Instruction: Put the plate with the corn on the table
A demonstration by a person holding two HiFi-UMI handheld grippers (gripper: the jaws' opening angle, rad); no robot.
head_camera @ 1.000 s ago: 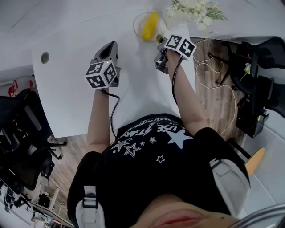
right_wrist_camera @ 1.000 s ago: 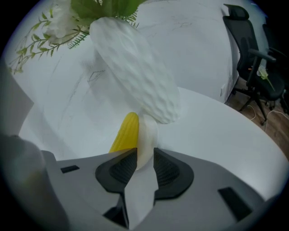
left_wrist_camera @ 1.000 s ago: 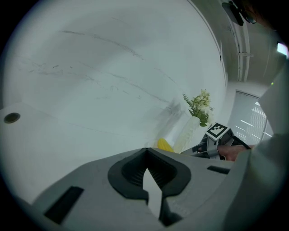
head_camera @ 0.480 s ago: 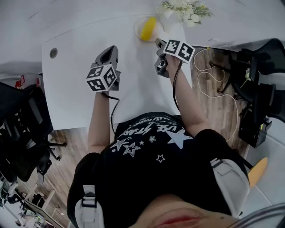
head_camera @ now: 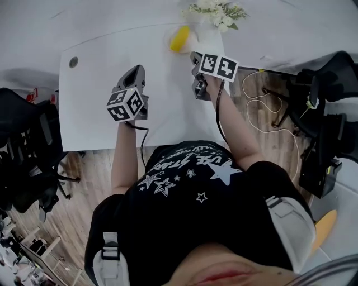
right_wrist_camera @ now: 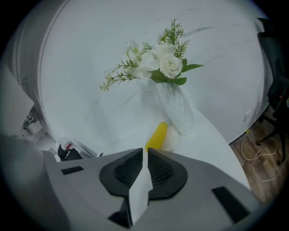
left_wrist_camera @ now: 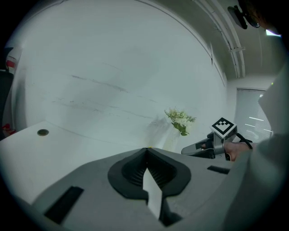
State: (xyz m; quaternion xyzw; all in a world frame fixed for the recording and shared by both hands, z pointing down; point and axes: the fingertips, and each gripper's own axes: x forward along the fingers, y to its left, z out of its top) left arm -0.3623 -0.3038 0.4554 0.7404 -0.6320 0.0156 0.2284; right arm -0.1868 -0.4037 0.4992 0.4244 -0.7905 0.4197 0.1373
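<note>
A yellow corn cob [head_camera: 180, 38] [right_wrist_camera: 157, 135] lies on a pale plate [right_wrist_camera: 175, 140] that rests on the white table [head_camera: 95, 111], right beside a white vase [right_wrist_camera: 176, 108]. My right gripper [head_camera: 194, 57] [right_wrist_camera: 145, 151] hovers just short of the plate. Its jaws are closing to a thin gap with nothing between them. Farther left over the table, my left gripper [head_camera: 135, 71] [left_wrist_camera: 145, 149] holds nothing, its jaws shut. The left gripper view shows the right gripper [left_wrist_camera: 192, 150] off to the side.
White flowers [head_camera: 212, 10] [left_wrist_camera: 179, 119] fill the vase at the table's far edge. A round grommet hole [head_camera: 74, 61] is at the far left corner. Black office chairs [head_camera: 25, 151] stand left of the table. Cables [head_camera: 271, 111] and dark equipment [head_camera: 327, 117] are on the wooden floor at right.
The right gripper has come off the plate's rim and sits a little back from it. The plate with the corn stays on the table. The head view has shifted.
</note>
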